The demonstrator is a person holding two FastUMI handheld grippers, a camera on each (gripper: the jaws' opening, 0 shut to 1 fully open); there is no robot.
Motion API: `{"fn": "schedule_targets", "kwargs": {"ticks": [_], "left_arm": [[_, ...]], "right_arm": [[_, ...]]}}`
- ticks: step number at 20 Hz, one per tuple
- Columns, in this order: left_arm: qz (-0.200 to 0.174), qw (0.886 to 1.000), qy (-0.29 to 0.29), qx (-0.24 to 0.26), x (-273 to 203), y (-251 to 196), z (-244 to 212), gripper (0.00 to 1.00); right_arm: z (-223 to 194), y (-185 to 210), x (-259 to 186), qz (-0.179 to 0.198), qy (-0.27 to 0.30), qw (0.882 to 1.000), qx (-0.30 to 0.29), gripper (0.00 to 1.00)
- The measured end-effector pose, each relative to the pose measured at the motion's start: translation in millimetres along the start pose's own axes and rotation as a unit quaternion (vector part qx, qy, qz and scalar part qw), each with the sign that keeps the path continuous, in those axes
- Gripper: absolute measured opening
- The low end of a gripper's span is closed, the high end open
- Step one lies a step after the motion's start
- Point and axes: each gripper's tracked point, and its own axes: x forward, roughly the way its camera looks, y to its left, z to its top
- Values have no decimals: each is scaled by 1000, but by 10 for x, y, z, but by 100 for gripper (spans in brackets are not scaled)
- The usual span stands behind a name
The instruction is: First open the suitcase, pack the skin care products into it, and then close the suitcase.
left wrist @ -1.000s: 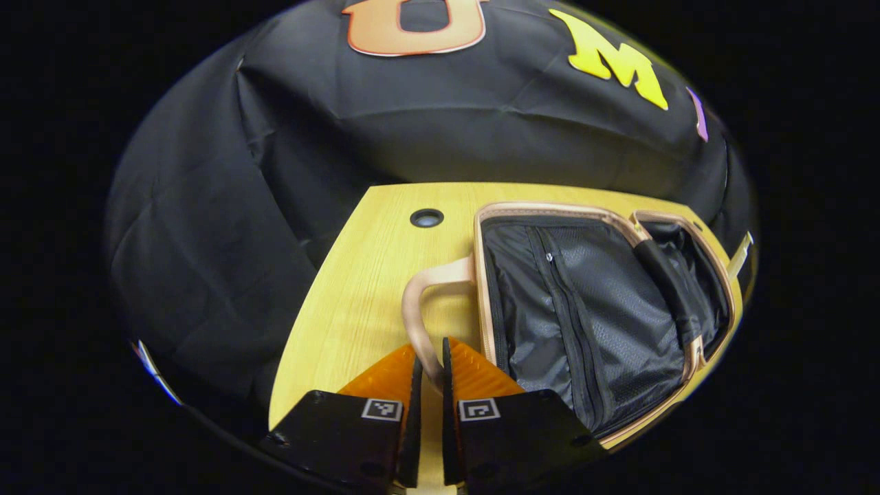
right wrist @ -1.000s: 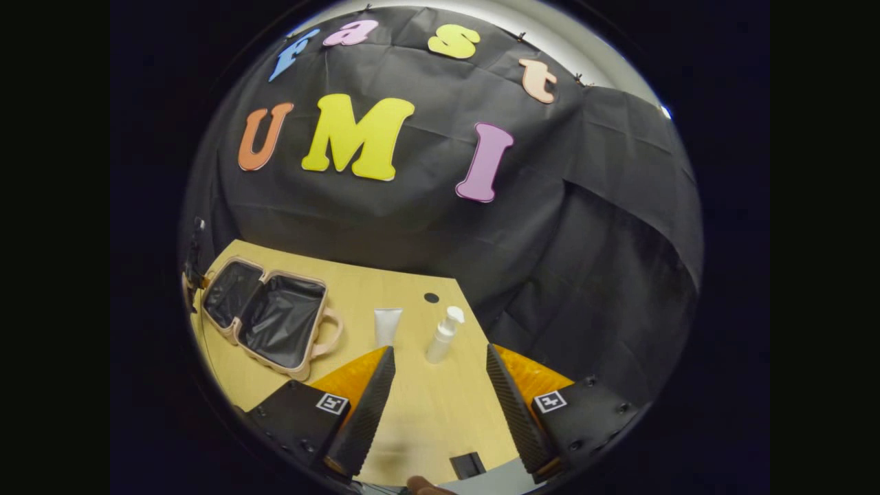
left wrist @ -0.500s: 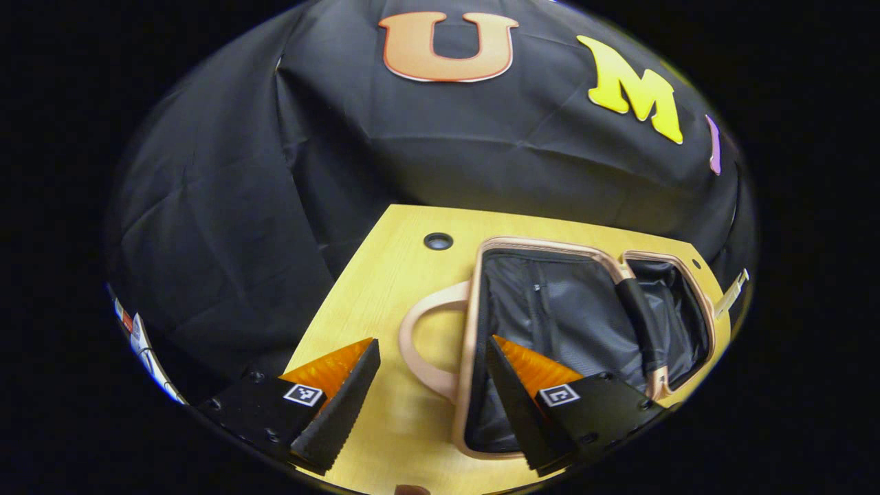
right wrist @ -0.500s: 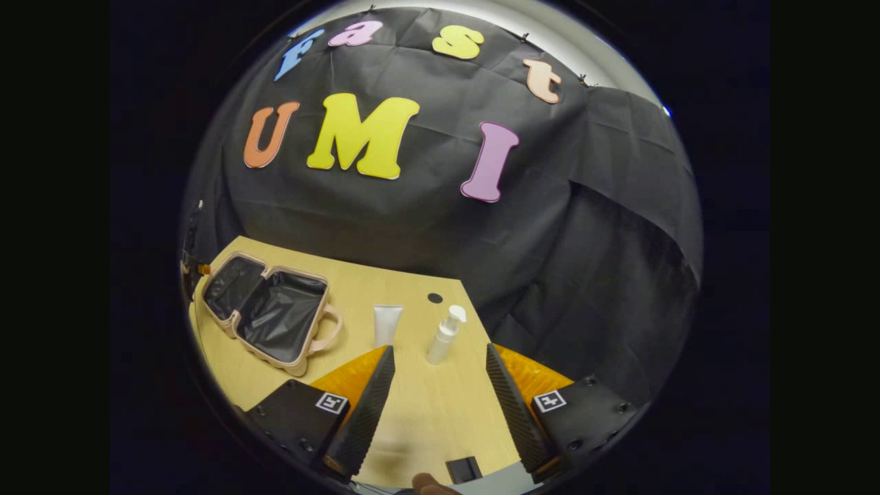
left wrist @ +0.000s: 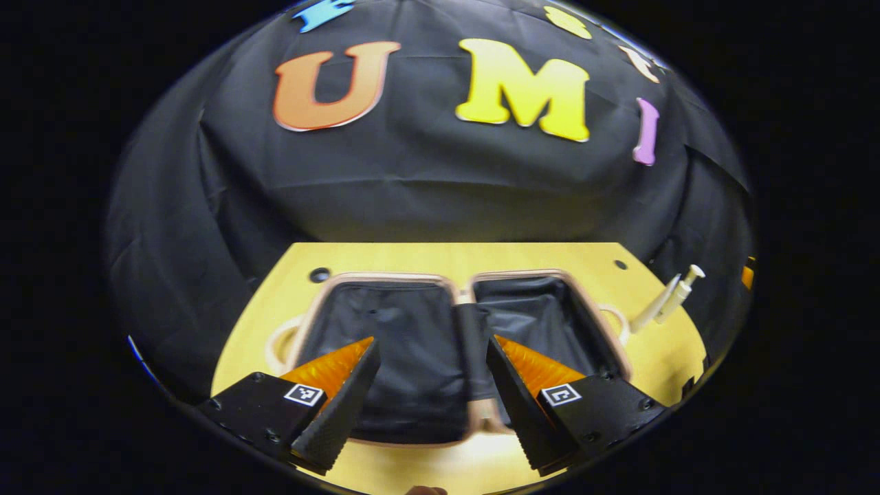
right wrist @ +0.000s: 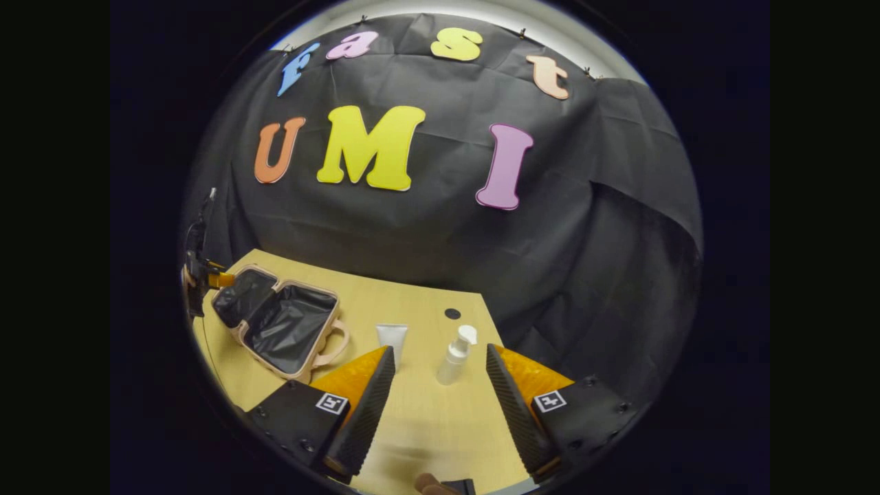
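Jaws wide above open suitcase.

The left gripper's fingers hid the suitcase's near corners; the tube's lower end sat behind the right gripper's finger.

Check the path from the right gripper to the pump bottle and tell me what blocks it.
Nothing visible blocks it. The right gripper is open, and the pump bottle stands upright just ahead between its fingers, with bare table between them. The white tube stands off to the left, apart from the bottle.
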Motion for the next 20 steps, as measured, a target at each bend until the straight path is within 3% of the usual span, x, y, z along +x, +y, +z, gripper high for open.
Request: {"fn": "schedule_targets", "kwargs": {"ticks": [5,10,15,20], "left_arm": [[-94,995,5,21,169,-1386,-8,99],[-194,978,39,70,336,-2565,-231,99],[-227,967,65,94,731,-3269,-335,99],[-213,970,92,73,1305,-3678,-584,99]], "right_arm": [[-82,-323,148,14,8,1000,-6,78],[-211,-723,258,5,19,1000,2,79],[-456,-1124,350,-9,40,999,6,79],[-699,-1424,458,-14,63,998,9,79]]}}
